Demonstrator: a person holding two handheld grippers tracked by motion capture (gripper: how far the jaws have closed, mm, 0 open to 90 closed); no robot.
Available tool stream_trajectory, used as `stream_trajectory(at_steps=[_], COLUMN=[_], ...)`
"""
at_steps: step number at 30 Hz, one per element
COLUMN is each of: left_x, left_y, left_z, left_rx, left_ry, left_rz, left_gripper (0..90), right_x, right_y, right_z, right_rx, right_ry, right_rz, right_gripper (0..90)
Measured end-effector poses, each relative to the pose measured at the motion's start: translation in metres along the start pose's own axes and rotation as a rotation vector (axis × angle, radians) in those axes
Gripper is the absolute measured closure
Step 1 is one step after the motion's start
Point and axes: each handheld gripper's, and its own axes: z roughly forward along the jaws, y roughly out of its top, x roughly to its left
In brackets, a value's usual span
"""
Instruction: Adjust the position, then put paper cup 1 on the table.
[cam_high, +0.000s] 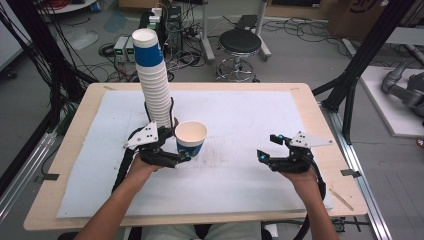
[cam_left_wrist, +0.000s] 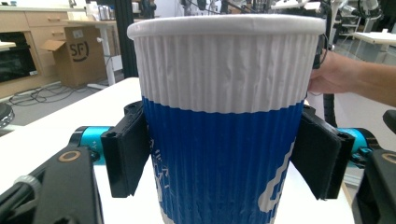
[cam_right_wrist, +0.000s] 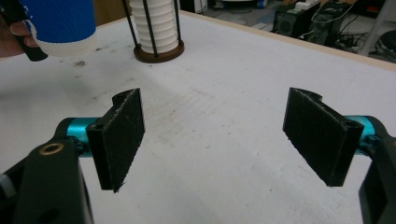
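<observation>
A paper cup (cam_high: 191, 136), white above and blue below, stands upright between the jaws of my left gripper (cam_high: 186, 156), which is shut on its blue band. In the left gripper view both pads (cam_left_wrist: 128, 156) press the cup's (cam_left_wrist: 224, 93) sides. Whether the cup's base touches the mat I cannot tell. Just behind it rises a tall stack of the same cups (cam_high: 152, 80) in a round wire holder (cam_right_wrist: 156, 49). My right gripper (cam_high: 267, 146) hovers open at the right of the mat, its jaws (cam_right_wrist: 215, 135) wide apart with nothing between them.
A white mat (cam_high: 240, 115) covers most of the wooden table (cam_high: 320, 125). Beyond the far edge stand a black stool (cam_high: 240, 45), cables and boxes on the floor. Black frame posts (cam_high: 360, 55) flank the table right and left.
</observation>
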Motion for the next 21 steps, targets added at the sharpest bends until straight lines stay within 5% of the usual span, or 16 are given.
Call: stream_trajectory(at_steps=[21], left_x=[0.002], left_y=[0.003], left_z=[-0.046], left_rx=[-0.069], left_ry=[0.082], left_rz=[0.000], left_gripper=[26.6], right_x=[0.003], right_y=[-0.004], right_z=[0.001], right_rx=[-0.056], right_ry=[-0.020], right_rz=[-0.018], right_gripper=[21.3])
